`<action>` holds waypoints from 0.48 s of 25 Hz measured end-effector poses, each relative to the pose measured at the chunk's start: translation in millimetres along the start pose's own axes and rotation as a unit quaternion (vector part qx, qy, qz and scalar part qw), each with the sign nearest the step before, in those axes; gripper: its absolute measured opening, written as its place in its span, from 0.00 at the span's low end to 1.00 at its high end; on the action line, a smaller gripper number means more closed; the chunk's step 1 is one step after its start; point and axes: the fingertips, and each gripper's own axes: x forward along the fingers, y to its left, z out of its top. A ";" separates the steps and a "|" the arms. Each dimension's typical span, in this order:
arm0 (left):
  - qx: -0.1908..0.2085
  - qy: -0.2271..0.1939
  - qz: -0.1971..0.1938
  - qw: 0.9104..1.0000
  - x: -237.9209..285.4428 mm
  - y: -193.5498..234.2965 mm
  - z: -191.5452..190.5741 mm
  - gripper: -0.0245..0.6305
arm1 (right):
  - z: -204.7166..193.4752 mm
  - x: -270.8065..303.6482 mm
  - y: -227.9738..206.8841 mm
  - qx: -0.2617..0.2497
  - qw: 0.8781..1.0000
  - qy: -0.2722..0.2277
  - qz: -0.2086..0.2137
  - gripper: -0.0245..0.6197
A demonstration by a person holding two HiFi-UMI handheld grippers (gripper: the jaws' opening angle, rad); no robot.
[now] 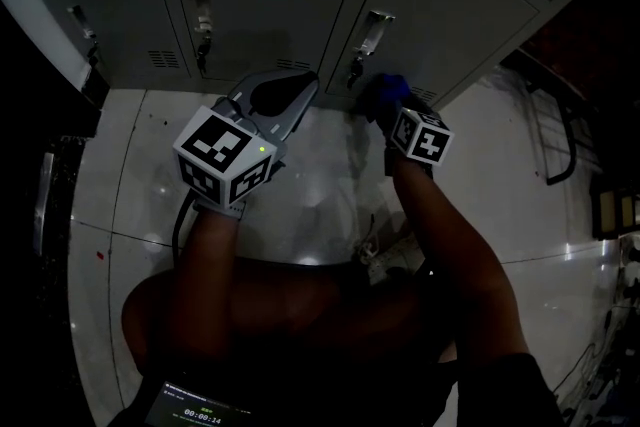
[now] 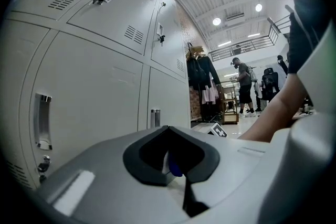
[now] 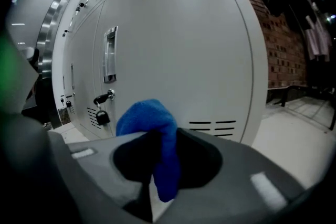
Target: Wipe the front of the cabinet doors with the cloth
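Note:
A row of grey metal cabinet doors (image 1: 450,5) runs across the top of the head view. A blue cloth (image 1: 385,93) is bunched in my right gripper (image 1: 392,110), low on the right-hand door just below its handle (image 1: 366,35). In the right gripper view the cloth (image 3: 152,128) sticks up out of the right gripper (image 3: 157,165), which is shut on it, close to the door (image 3: 178,50). My left gripper (image 1: 290,95) hovers left of it, pointed at the neighbouring door. In its own view the left gripper (image 2: 178,170) is shut with nothing held.
A key and padlock (image 3: 102,117) hang under the recessed handle (image 3: 109,55), with vent slots (image 3: 212,126) low on the door. White floor tiles (image 1: 320,185) lie below. A dark metal frame (image 1: 560,135) stands at the right. People (image 2: 244,81) and hanging clothes (image 2: 202,73) are far off.

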 end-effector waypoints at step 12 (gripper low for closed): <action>0.003 0.000 -0.002 1.000 -0.8 -3.4 0.9 0.04 | 2.4 -30.0 -107.4 -0.005 0.992 -0.004 -0.123 0.16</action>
